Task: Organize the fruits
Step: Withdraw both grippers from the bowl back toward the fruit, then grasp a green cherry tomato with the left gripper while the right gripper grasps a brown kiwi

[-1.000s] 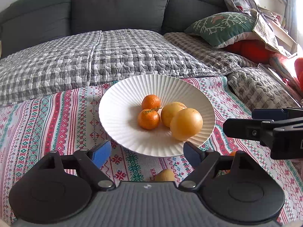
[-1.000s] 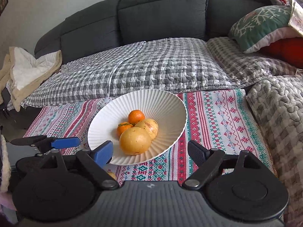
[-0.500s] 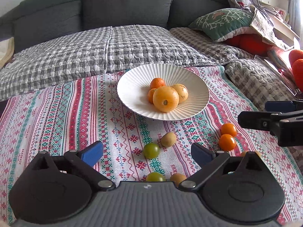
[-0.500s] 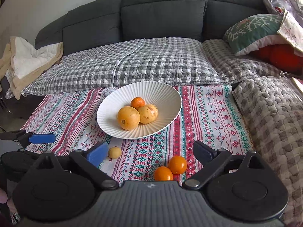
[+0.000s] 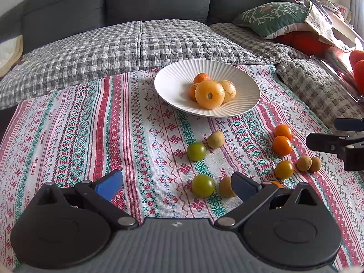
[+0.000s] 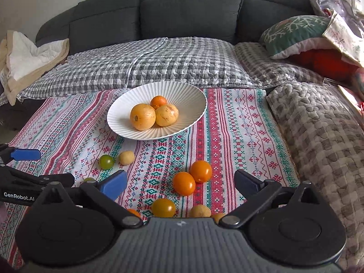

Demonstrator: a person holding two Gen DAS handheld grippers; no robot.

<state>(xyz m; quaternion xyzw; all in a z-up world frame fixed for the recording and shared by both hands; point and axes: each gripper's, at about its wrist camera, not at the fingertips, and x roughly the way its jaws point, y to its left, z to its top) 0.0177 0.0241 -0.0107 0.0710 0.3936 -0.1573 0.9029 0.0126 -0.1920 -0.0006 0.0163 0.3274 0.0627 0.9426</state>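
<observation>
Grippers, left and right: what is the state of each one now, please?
Left gripper: open, holding nothing, jaws just opened wider.
Right gripper: open, holding nothing, jaws just opened wider.

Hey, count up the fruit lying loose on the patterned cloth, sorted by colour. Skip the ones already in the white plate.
Green fruits: 2
Tan-brown fruits: 4
Orange or amber fruits: 4, one of them mostly hidden
Total: 10

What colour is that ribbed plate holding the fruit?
The plate is plain white with fine radiating ribs, clearest in the right wrist view.
</observation>
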